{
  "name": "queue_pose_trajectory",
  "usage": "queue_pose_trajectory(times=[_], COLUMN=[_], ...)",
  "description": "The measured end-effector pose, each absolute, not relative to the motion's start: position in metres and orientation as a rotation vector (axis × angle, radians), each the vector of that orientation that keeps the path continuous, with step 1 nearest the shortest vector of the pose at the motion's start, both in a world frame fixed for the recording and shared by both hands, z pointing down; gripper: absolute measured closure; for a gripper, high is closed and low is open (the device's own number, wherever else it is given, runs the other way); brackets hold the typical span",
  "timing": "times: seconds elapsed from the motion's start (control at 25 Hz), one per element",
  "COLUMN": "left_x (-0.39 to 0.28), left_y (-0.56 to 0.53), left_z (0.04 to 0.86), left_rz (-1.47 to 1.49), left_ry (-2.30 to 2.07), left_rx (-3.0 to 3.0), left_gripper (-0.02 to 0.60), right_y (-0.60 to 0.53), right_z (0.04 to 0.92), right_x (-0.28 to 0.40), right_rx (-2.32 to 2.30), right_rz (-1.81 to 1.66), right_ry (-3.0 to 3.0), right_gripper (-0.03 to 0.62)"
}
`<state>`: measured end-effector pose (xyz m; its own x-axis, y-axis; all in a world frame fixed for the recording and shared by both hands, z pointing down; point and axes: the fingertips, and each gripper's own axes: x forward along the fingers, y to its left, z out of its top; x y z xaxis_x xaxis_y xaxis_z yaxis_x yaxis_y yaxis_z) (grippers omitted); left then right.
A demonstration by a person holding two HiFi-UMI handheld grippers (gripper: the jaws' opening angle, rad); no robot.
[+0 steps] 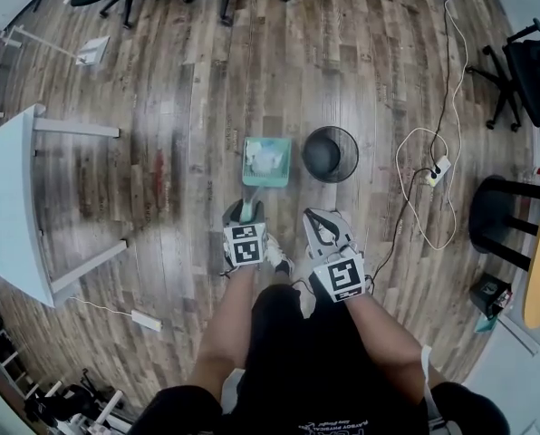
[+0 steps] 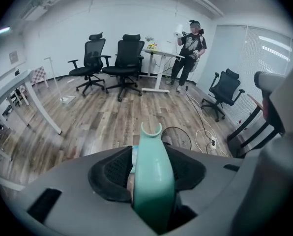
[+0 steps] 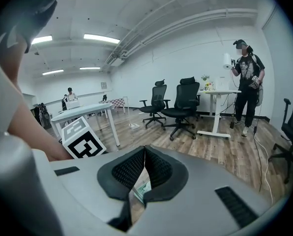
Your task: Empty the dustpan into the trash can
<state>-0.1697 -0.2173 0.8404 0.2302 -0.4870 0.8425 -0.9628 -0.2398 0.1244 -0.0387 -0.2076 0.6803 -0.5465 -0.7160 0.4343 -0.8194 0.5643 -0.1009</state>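
**A:** Start from the left. What's there?

**B:** A white table (image 1: pixel 12 198) at the edge, on a wooden floor (image 1: pixel 179 107). Nothing on it that I can make out.

**A:** And the dustpan?

**B:** The mint-green dustpan (image 1: pixel 266 161) is near the middle, down at the floor, with pale scraps (image 1: pixel 265 159) lying in its tray. I can't tell whether it sits flat on the boards. Its handle (image 2: pixel 154 181) runs back toward the person and into the left gripper (image 1: pixel 245 210).

**A:** Clamped on it?

**B:** No. The handle stands between the jaws, but they're apart – the left gripper view shows a slit of daylight between the handle and the left-hand pad.

**A:** Where's the trash can?

**B:** The trash can (image 1: pixel 331 153) is just beside the dustpan, on its right. It's black, round and upright, and a narrow strip of floor separates the two.

**A:** The other hand?

**B:** The right gripper (image 3: pixel 144 151) hangs below the can in the head view, apart from it. Its jaws are together, pad tips touching, with nothing held – only a sliver of something pale green shows past them.

**A:** Further right?

**B:** A white cable (image 1: pixel 406 152) looping to a power strip (image 1: pixel 439 168), then a dark stool (image 1: pixel 496 211). Both gripper views also show a person (image 2: pixel 190 48) standing far off by a desk.
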Motion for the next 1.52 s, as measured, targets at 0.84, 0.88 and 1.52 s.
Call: queue_pose_trajectory(times=[0.84,0.88,1.52], left_x=[-0.186,-0.188,-0.223], left_y=[-0.189,-0.186,-0.127], left_z=[0.824,0.820,0.728], left_rz=[0.939,0.945,0.909], left_ry=[-1.384,-1.385,-1.385], left_rx=[1.856,1.870,2.079], left_gripper=[0.477,0.477,0.477], right_y=[-0.199,-0.197,-0.133], right_z=[0.673,0.671,0.618], right_x=[-0.039,-0.040,-0.001], right_rx=[1.265,1.272,1.530], right_rz=[0.408,0.399,0.298], right_ry=[-2.455,-2.449,-2.304], right_gripper=[0.571,0.571,0.571])
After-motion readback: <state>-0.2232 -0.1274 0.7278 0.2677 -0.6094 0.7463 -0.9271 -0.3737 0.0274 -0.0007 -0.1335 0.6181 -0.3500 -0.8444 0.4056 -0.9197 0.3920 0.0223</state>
